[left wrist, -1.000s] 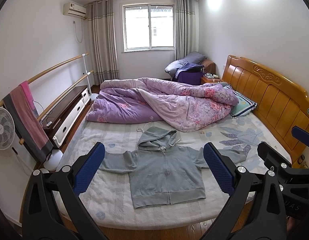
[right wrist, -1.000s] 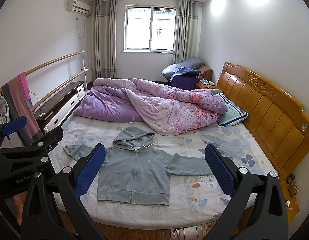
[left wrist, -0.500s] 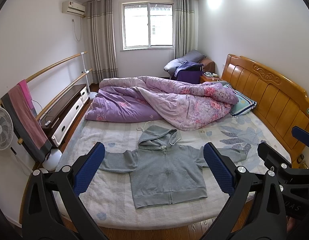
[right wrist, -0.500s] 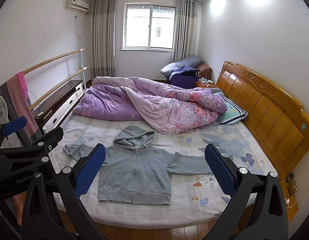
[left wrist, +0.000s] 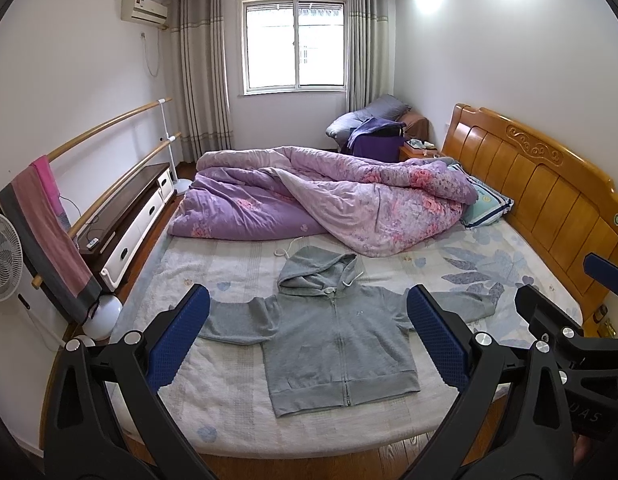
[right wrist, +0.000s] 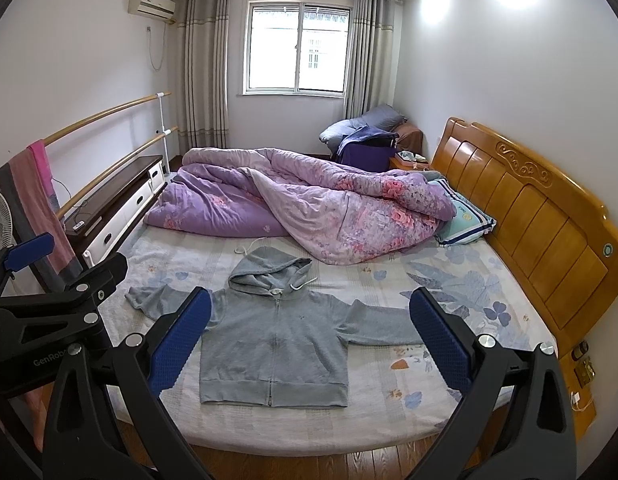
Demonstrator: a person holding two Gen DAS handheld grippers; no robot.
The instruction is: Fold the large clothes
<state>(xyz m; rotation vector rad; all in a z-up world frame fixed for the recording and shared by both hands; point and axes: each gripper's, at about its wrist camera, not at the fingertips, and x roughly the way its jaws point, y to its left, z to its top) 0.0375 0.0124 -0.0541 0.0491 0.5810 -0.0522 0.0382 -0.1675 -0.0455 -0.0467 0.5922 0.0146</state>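
A grey zip-up hoodie (left wrist: 333, 340) lies flat and face up on the bed, hood toward the quilt, sleeves spread to both sides; it also shows in the right wrist view (right wrist: 275, 344). My left gripper (left wrist: 309, 336) is open and empty, held in the air off the foot of the bed, its blue pads (left wrist: 177, 340) framing the hoodie. My right gripper (right wrist: 309, 336) is open and empty too, at the same height. Each gripper appears at the edge of the other's view.
A rumpled purple quilt (left wrist: 329, 200) covers the far half of the bed (left wrist: 229, 400). A pillow (left wrist: 485, 204) lies by the wooden headboard (left wrist: 541, 196). On the left stand a fan (left wrist: 1, 256), a towel on wooden rails (left wrist: 49, 224) and a low cabinet (left wrist: 129, 216).
Both views have drifted slightly, so the hoodie and bed sit a little lower and closer in frame. The hoodie has not moved. Both grippers stay open.
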